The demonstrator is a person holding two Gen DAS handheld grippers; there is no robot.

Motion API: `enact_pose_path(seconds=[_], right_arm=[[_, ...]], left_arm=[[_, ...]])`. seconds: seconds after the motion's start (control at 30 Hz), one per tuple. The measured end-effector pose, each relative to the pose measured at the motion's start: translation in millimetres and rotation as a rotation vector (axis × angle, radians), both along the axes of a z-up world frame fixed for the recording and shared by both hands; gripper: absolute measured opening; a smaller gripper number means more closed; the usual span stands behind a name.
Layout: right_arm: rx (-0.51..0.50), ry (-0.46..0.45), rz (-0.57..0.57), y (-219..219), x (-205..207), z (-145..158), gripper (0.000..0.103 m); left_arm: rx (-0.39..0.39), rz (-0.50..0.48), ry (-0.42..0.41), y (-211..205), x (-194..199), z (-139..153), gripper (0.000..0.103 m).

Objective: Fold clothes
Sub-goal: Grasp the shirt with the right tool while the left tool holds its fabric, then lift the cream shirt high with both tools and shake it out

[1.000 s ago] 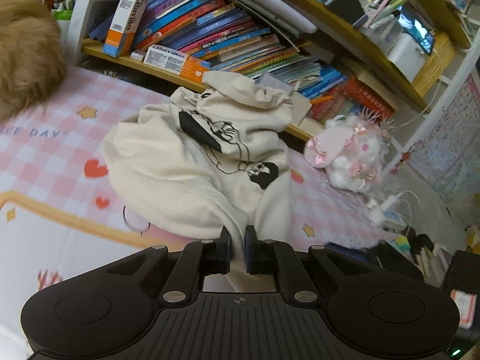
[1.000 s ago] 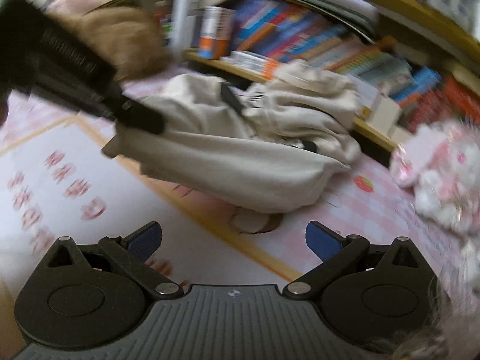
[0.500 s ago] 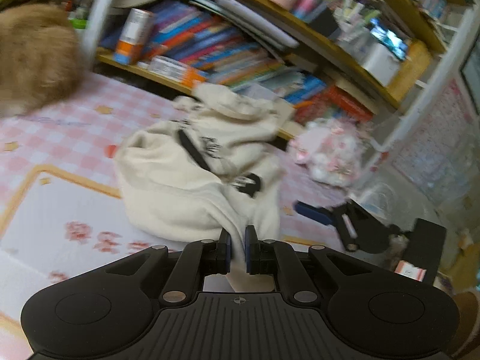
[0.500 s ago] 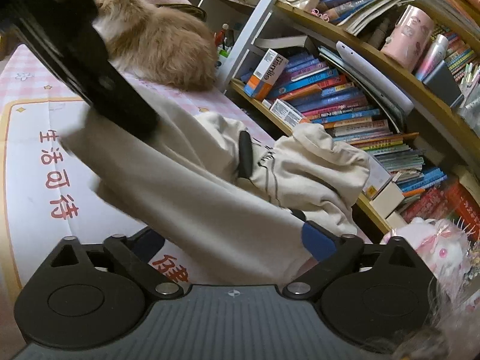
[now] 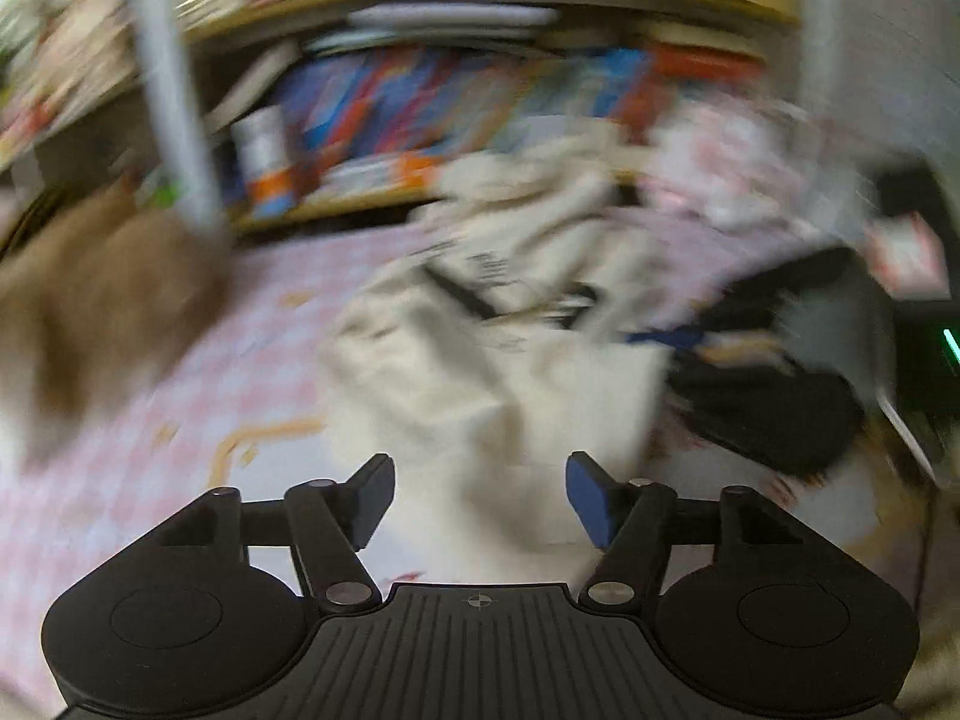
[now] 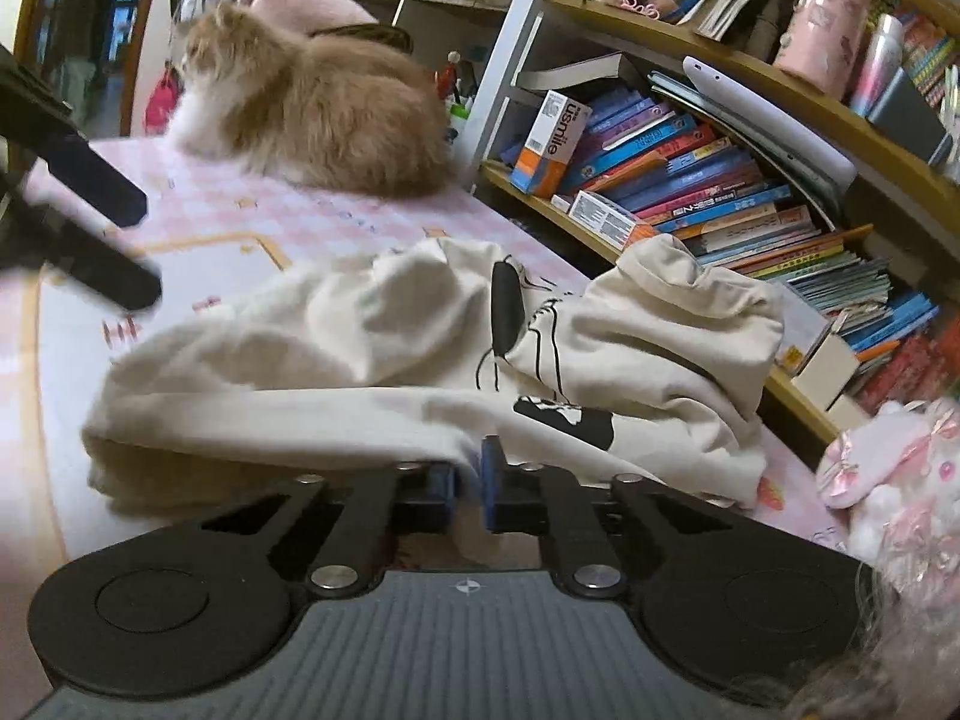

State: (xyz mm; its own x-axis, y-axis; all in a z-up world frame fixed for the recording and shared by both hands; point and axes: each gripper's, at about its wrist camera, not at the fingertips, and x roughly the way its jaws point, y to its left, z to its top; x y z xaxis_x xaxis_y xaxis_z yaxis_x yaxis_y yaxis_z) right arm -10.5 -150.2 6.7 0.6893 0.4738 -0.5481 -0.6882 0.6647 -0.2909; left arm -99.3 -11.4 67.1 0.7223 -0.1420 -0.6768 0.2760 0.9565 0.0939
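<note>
Hand-over just made: your left gripper (image 5: 480, 495), clamped on the cream hoodie (image 6: 420, 354) a second ago, has just been opening, and its fingers (image 5: 585, 495) now stand apart with cloth lying between them but not pressed; your right gripper (image 6: 468, 483), spread wide a second ago, has just been closing and now pinches the hoodie's near hem between its fingers (image 6: 487, 480). Judgement: only the right hand holds the garment, so the left is free to find a second corner before any fold starts; the hoodie is still a crumpled heap, not spread flat. It lies on the pink checked mat (image 6: 336, 216), its far edge bunched against the foot of the bookshelf (image 6: 750, 192). The left view is heavily blurred, so I cannot tell exactly where on the garment the left fingers hover. Surroundings, large to small: the bookshelf crowds the far side and leaves little room to spread sleeves that way; a cat (image 6: 324, 114) lies on the mat well apart from the hoodie, taking up space you may want for laying out; a pink plush toy (image 6: 888, 468) sits near the right hem.
</note>
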Motion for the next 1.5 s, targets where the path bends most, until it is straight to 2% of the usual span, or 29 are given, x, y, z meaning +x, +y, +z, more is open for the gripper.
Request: enact_pose_path(seconds=[0.07, 0.17, 0.27, 0.33, 0.37, 0.43, 0.5, 0.53, 0.57, 0.6, 0.67, 0.77, 0.83, 0.9, 1.0, 1.17, 1.27, 1.43, 1.47, 1.5], right_arm=[[0.026, 0.016, 0.011, -2, 0, 7, 0.005], [0.076, 0.042, 0.036, -5, -1, 21, 0.004], [0.129, 0.067, 0.063, -8, -2, 36, 0.003], [0.151, 0.079, 0.077, -8, -4, 46, 0.003], [0.160, 0.082, 0.078, -8, -6, 49, 0.003], [0.178, 0.087, 0.080, -9, -8, 57, 0.003], [0.181, 0.105, 0.072, -11, -7, 58, 0.003], [0.177, 0.109, 0.062, -12, -7, 58, 0.003], [0.175, 0.102, 0.052, -15, -7, 57, 0.009], [0.162, 0.089, 0.039, -19, -8, 55, 0.026], [0.134, 0.064, 0.013, -26, -9, 49, 0.050], [0.023, 0.040, -0.030, -30, -5, 29, 0.053], [-0.042, 0.018, -0.068, -28, 1, 14, 0.059], [-0.070, -0.006, -0.100, -24, 9, 2, 0.072], [-0.084, -0.040, -0.143, -13, 20, -11, 0.073], [-0.122, -0.054, -0.149, 8, 31, -33, 0.073], [-0.128, -0.092, -0.134, 15, 27, -36, 0.073], [-0.103, -0.163, -0.151, 20, 22, -32, 0.069], [-0.095, -0.180, -0.157, 19, 21, -30, 0.060], [-0.087, -0.193, -0.161, 19, 21, -28, 0.045]], left_arm=[[0.055, -0.099, -0.009, -18, 2, -6, 0.066], [0.196, -0.192, -0.043, -46, 11, -18, 0.066], [0.328, -0.242, -0.073, -65, 26, -33, 0.066], [0.355, -0.262, -0.094, -70, 37, -39, 0.065], [0.366, -0.269, -0.103, -72, 43, -42, 0.047], [0.339, -0.242, -0.102, -65, 57, -39, 0.004], [0.309, -0.212, -0.102, -58, 70, -36, 0.002], [0.277, -0.185, -0.130, -49, 71, -27, 0.002], [0.244, -0.157, -0.156, -40, 73, -18, 0.002], [0.211, -0.127, -0.178, -31, 74, -8, 0.002], [0.122, -0.091, -0.233, -12, 72, 17, 0.001], [0.035, -0.078, -0.306, 8, 62, 51, 0.001], [0.021, -0.066, -0.352, 16, 54, 68, 0.001], [-0.006, -0.057, -0.371, 20, 49, 81, 0.001], [-0.030, -0.037, -0.386, 26, 42, 95, 0.001], [-0.056, -0.007, -0.414, 37, 35, 111, 0.001], [-0.085, 0.009, -0.432, 43, 30, 121, 0.001], [-0.087, 0.036, -0.459, 49, 20, 131, 0.001], [-0.085, 0.043, -0.465, 51, 18, 132, 0.001], [-0.076, 0.059, -0.468, 54, 17, 133, 0.001]])
